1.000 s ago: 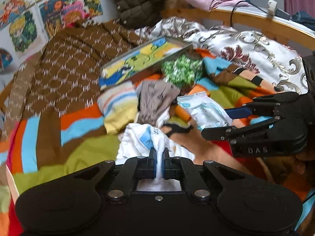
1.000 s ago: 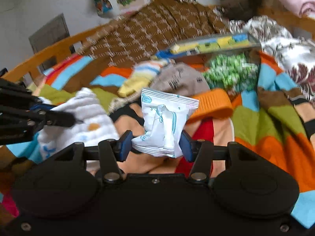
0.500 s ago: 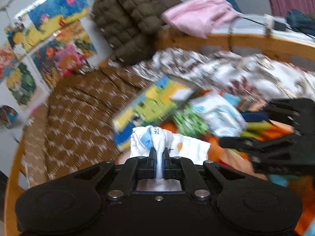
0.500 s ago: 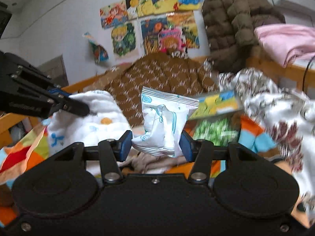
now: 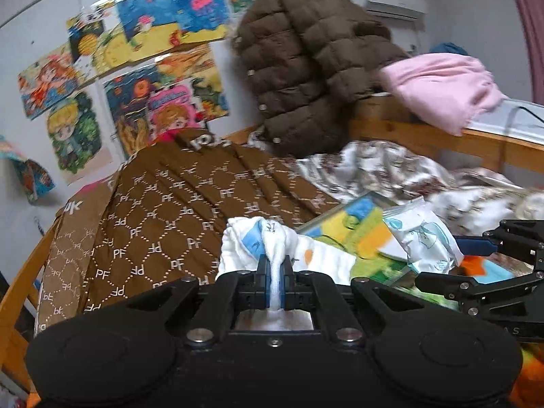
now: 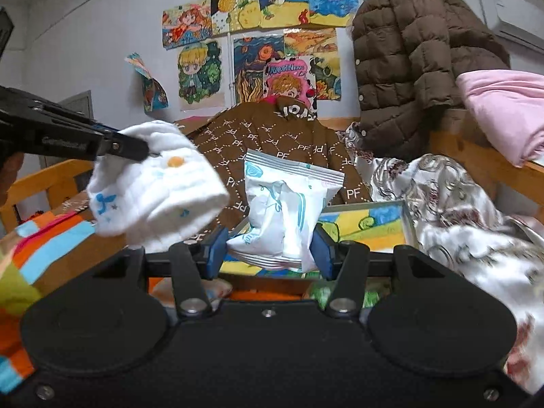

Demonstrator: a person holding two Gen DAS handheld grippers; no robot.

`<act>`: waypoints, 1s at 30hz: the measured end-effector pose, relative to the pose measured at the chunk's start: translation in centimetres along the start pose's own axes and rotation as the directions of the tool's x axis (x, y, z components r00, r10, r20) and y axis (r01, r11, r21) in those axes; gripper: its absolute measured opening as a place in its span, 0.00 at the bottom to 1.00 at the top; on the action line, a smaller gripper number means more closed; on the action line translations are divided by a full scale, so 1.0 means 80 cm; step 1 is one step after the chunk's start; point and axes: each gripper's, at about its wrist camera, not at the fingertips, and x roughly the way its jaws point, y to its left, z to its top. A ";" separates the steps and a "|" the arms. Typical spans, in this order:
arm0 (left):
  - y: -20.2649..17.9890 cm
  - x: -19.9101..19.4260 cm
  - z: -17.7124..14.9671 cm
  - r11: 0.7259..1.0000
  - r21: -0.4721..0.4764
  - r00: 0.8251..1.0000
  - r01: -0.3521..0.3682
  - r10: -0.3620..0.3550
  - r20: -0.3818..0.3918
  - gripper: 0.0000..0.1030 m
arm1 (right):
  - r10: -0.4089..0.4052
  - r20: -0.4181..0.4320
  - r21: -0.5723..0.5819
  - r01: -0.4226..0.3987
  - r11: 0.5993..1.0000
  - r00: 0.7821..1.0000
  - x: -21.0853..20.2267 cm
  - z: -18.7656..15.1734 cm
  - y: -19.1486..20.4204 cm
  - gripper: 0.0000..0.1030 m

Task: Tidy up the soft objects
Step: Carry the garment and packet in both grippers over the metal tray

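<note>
While a bunched fold of the white baby cloth point(image 5: 272, 248) stood pinched between them, the jaws of the left hand-held gripper point(image 5: 274, 280) sat nearly together in the left wrist view, the cloth raised above the brown patterned quilt point(image 5: 176, 210) on the bed. Soft and light, it appeared to need only a pinch at a gathered edge, though the loose remainder would likely sag. Seen from the right wrist, the right hand-held gripper point(image 6: 268, 250) was clamped midway on a sealed white wet-wipe packet point(image 6: 284, 210), held in the air before the shallow picture-lined box point(image 6: 367, 226). Its slick, crumpling film looked prone to slipping, so a grip across the padded middle seemed wisest.
</note>
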 end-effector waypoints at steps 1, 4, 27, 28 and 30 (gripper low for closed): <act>0.006 0.011 -0.002 1.000 -0.002 1.000 -0.010 0.011 0.001 0.04 | -0.001 -0.010 -0.003 0.001 1.000 1.000 0.014 0.000 -0.001 0.42; 0.019 0.054 -0.006 0.999 -0.024 1.000 -0.028 0.028 -0.004 0.04 | -0.010 -0.054 0.001 0.010 1.000 0.998 0.051 -0.003 0.003 0.42; 0.038 0.285 -0.093 0.940 -0.333 0.977 0.072 -0.134 -0.166 0.04 | -0.153 -0.361 -0.086 0.130 0.988 0.920 0.272 -0.043 0.045 0.43; 0.038 0.288 -0.097 0.940 -0.333 0.974 0.073 -0.138 -0.178 0.04 | -0.157 -0.369 -0.094 0.132 0.987 0.916 0.275 -0.046 0.048 0.43; 0.040 0.292 -0.103 0.933 -0.349 0.969 0.082 -0.157 -0.191 0.05 | -0.164 -0.381 -0.101 0.135 0.986 0.910 0.286 -0.050 0.049 0.44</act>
